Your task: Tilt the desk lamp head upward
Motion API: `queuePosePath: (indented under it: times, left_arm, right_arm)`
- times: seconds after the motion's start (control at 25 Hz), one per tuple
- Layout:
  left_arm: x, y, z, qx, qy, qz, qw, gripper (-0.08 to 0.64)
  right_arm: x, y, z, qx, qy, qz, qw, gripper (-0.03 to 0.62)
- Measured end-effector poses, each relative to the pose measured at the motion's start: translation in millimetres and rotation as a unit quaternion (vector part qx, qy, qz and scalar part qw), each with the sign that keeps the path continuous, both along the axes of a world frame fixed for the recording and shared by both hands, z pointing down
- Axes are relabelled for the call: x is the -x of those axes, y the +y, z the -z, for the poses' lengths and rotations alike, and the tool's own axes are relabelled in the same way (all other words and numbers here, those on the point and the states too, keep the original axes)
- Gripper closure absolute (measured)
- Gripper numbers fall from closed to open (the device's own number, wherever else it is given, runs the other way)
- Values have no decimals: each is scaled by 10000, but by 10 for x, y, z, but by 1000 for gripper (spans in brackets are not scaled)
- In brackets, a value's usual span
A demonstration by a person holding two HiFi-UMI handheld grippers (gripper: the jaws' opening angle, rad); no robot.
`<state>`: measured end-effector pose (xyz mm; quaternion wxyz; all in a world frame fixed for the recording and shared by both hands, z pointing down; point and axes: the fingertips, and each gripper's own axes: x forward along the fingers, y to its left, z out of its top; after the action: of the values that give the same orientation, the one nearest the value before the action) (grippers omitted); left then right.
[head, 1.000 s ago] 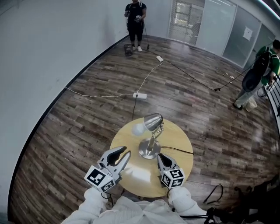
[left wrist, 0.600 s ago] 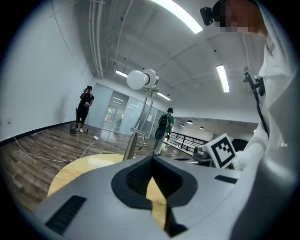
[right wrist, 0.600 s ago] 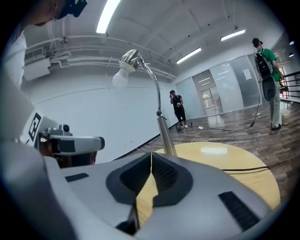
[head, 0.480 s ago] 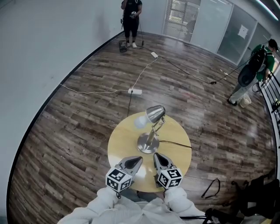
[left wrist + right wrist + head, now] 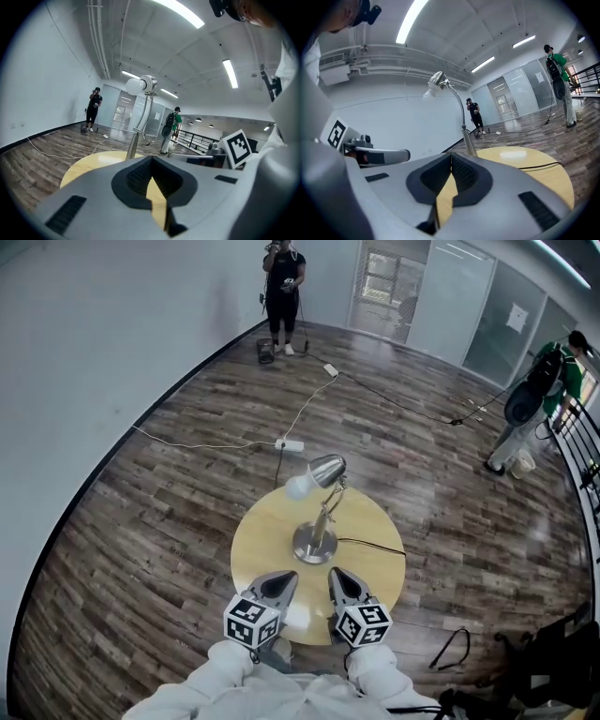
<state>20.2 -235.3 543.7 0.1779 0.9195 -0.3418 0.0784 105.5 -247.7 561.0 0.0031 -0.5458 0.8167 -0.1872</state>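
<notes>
Left hand-held gripper [image 5: 284, 577] and right hand-held gripper [image 5: 335, 574] are closed, empty, at the tabletop's [image 5: 251, 538] near edge. If the head [image 5: 328, 468] is pushed unbraced, the lamp [image 5: 315, 542] could be toppled.

Polished chrome-metal desk lamp [image 5: 328, 468], mirror-shiny. Round pale-yellow wooden table [image 5: 258, 551], smooth, satin sheen. Dark wood-plank floor [image 5: 169, 512], glossy. My left gripper [image 5: 151, 159] and right gripper [image 5: 451, 155]: matt grey plastic, ribbed black pads [image 5: 137, 177].

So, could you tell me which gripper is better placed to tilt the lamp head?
Probably right: the right gripper lines up with the lamp head, while the left gripper sits off toward the bulb. Both are shut, empty, and short of it.
</notes>
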Motion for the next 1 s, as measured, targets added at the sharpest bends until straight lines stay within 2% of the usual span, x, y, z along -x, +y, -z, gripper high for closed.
queuePosePath:
  times: [0.2,0.44,0.72,1.0]
  left_arm:
    - [-138,648,-174,347,-91,82,9993,558]
    - [-307,1463,-191,378,-133,116,9991,558]
    - [-384,2104,24,168,-154,113,9997,558]
    - [-281,2367,139,21,-273,162,9995,558]
  right_arm:
    - [-192,602,-113,134,-74,-15,9999,577]
    - [-366,1370,-160,238,-216,-41,9995,577]
    - [-364,2037,52,54,-392,-9,9992,577]
    - [-226,2319,234,-133,-539,-32,9985,577]
